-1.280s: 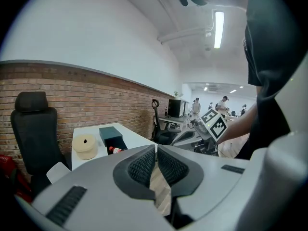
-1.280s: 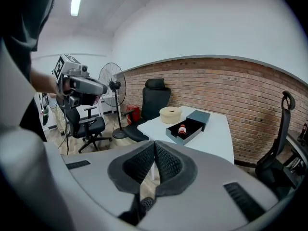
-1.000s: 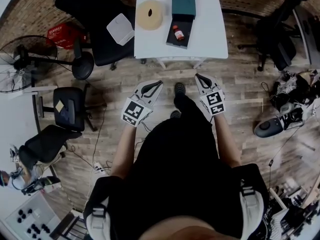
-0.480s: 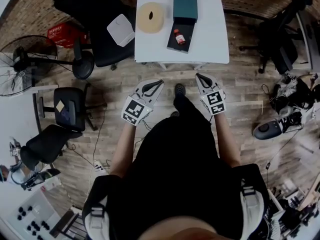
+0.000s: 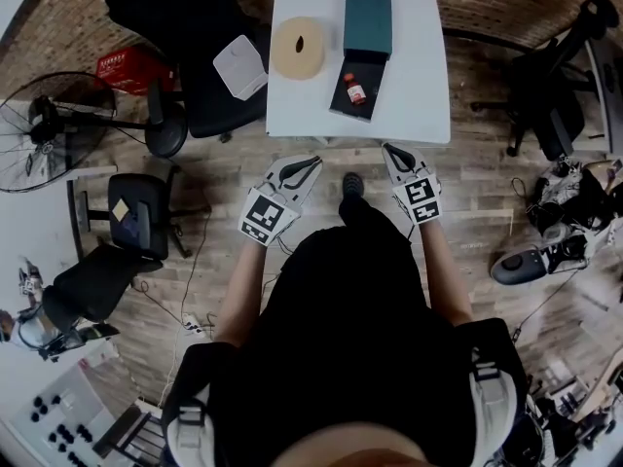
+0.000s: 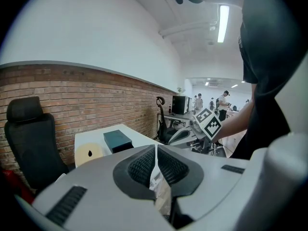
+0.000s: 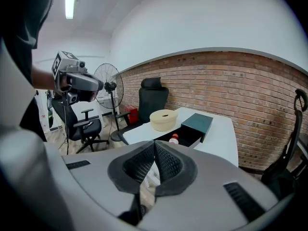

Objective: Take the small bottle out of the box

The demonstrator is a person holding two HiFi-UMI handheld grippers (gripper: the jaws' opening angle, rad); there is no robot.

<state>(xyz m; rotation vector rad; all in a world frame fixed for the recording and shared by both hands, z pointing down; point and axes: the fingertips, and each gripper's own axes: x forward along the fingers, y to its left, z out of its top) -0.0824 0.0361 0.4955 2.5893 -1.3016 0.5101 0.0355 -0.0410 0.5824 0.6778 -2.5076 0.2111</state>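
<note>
Left gripper [image 5: 311,161] and right gripper [image 5: 388,149]: jaws pressed together, both empty. Bottle [image 5: 355,91] lies in the open box [image 5: 340,106] on the table [image 5: 426,76], well ahead of both sets of fingertips.

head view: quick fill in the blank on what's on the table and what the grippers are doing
The small bottle lies inside the open ___.
The beige round container stands on the white ___.
The left gripper and the right gripper both have their jaws ___, holding nothing.
Missing words: box; table; shut.
</note>
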